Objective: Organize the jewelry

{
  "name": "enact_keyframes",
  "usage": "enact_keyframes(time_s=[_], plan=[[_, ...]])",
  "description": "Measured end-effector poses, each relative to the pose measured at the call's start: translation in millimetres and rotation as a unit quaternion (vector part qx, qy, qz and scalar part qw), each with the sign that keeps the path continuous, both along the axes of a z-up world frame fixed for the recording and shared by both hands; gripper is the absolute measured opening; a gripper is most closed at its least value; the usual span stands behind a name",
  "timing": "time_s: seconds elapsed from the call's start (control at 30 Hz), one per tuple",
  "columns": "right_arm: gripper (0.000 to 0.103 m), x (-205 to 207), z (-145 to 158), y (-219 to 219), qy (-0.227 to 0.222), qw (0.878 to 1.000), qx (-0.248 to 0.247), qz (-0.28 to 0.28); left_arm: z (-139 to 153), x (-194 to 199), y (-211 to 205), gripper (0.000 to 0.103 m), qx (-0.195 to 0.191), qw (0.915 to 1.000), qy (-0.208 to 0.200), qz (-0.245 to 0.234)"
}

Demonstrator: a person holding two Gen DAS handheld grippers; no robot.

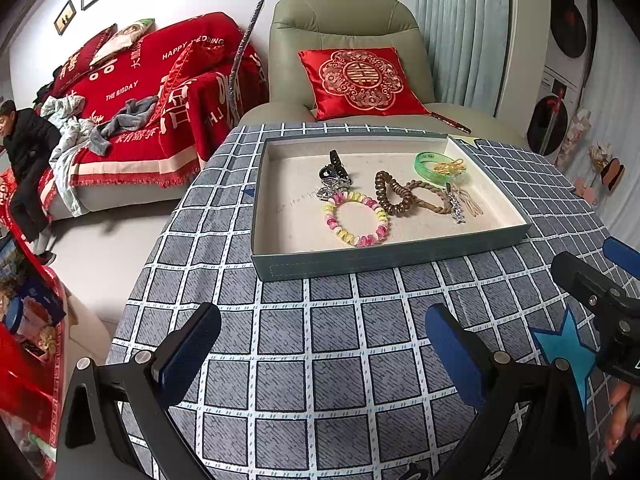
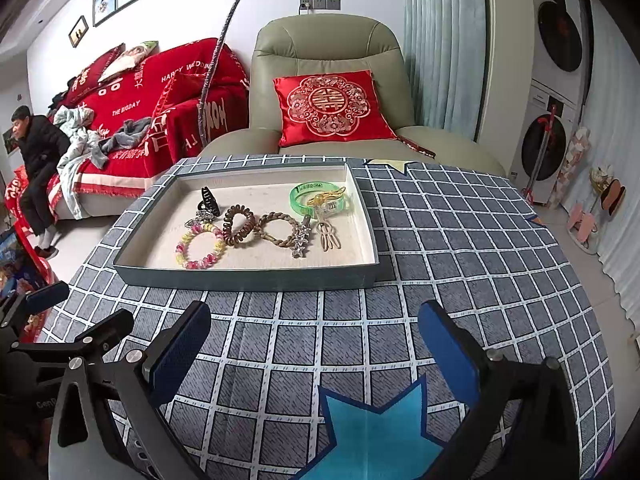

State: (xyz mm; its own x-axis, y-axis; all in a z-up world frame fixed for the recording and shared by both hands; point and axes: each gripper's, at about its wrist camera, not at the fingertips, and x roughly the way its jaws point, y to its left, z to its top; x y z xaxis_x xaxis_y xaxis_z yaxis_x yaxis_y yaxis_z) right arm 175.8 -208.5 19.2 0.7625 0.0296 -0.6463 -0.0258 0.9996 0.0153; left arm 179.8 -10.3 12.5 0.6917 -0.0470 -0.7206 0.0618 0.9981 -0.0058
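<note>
A grey-green tray (image 1: 360, 264) (image 2: 248, 278) with a beige lining sits on the checked tablecloth. In it lie a pink-yellow bead bracelet (image 1: 356, 218) (image 2: 200, 245), a brown coil hair tie (image 1: 391, 193) (image 2: 239, 225), a braided brown tie (image 1: 430, 196) (image 2: 278, 229), a green bangle (image 1: 438, 167) (image 2: 320, 199), a black claw clip (image 1: 335, 168) (image 2: 210, 200) and a silver clip (image 1: 455, 204) (image 2: 301, 242). My left gripper (image 1: 324, 352) is open and empty above the cloth, in front of the tray. My right gripper (image 2: 316, 344) is open and empty beside it; it also shows in the left wrist view (image 1: 592, 288).
The round table (image 2: 500, 264) has a blue star patch (image 2: 376, 432) near its front edge. Behind it stand a green armchair (image 2: 328, 44) with a red cushion (image 2: 330, 106) and a red-covered sofa (image 2: 160, 92). A person (image 2: 38, 160) sits at far left.
</note>
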Motion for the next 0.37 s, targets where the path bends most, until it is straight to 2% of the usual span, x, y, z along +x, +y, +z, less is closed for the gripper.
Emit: enact_keyframes(time_s=[0.37], plan=[[0.103, -0.4, -2.7, -0.8, 0.002, 1.0, 0.0, -0.001, -0.4, -0.3, -5.0, 0.103, 0.009, 0.9999, -0.006, -0.004]])
